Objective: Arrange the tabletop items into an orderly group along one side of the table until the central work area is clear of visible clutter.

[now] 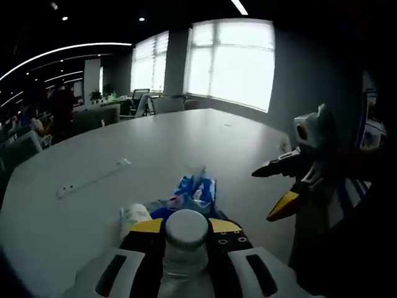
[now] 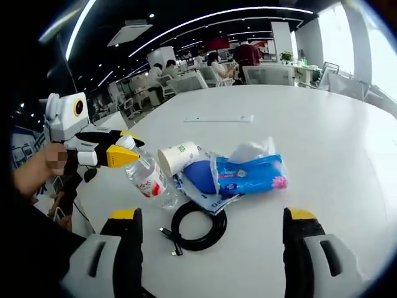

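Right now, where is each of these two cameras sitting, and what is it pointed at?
Left gripper view: rides on the left claw, looking across the white table toward the windows; its jaws clamp a clear bottle, and the right claw enters from the right.
Right gripper view: rides on the open right claw, looking at a black cable, paper cup and blue tissue pack.
Shared: the bottle, tissue pack and table.

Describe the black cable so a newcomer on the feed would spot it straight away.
In the right gripper view, start at the white table and find the clutter pile around the blue tissue pack. On the near side of that pile lies the black cable, coiled into a ring with its plug end trailing loose: the only dark, ring-shaped item there.
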`<action>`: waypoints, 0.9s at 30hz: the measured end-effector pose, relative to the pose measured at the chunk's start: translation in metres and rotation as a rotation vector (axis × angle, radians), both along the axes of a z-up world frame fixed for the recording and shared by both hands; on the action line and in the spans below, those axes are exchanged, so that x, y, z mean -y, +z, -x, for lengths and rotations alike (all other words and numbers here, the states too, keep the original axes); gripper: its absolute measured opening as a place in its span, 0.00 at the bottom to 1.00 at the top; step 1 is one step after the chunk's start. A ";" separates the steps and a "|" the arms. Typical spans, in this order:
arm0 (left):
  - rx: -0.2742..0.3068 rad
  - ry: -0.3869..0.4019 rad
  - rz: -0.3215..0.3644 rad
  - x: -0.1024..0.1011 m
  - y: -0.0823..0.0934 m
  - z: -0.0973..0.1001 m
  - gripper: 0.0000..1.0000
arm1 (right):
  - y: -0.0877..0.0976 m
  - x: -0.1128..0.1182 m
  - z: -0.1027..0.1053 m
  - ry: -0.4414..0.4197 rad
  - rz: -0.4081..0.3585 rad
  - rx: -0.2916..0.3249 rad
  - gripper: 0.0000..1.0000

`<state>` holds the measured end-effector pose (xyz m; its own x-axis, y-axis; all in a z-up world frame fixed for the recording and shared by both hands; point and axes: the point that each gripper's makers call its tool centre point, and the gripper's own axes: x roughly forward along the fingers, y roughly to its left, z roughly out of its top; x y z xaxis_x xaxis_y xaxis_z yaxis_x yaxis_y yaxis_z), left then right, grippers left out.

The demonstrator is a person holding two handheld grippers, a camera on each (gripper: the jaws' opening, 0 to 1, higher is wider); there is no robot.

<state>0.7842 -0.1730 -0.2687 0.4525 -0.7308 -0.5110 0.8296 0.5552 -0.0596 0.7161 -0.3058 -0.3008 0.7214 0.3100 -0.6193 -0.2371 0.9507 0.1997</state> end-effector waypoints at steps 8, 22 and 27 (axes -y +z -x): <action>0.047 0.005 0.003 -0.002 0.001 -0.001 0.23 | -0.006 0.001 0.005 0.003 0.005 -0.018 0.89; 0.043 -0.051 -0.012 -0.002 0.001 0.000 0.21 | -0.002 0.001 0.007 0.016 0.010 -0.004 0.88; 0.032 -0.087 -0.020 0.001 0.002 0.005 0.21 | 0.000 0.002 0.005 0.006 0.007 0.008 0.89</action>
